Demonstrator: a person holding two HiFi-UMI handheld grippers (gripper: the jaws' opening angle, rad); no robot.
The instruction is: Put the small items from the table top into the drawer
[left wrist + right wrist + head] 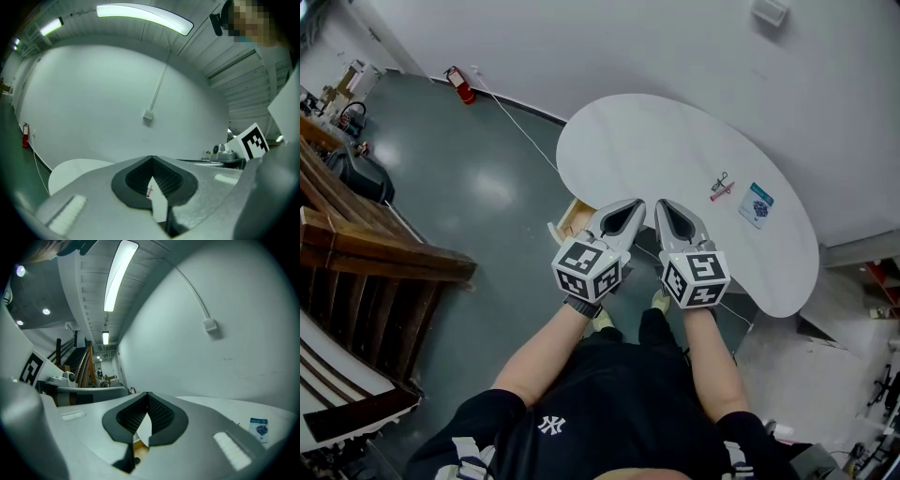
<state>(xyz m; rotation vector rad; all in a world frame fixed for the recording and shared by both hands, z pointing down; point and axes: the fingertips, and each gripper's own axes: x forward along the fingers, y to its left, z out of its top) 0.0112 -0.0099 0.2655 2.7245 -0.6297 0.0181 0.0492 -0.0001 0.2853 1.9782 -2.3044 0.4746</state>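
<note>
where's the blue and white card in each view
Head view: blue and white card lies on the right part of the white table.
Left gripper view: not in it.
Right gripper view: low right, on the table.
Shared landmark: the white wall box.

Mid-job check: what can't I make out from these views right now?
1. Drawer, head view: mostly hidden under the table edge and behind the left gripper; contents unseen.
2. Dark item beside the red stick, head view: too small to identify.
3. Blue-and-white packet, head and right gripper views: print too small to read.
</note>
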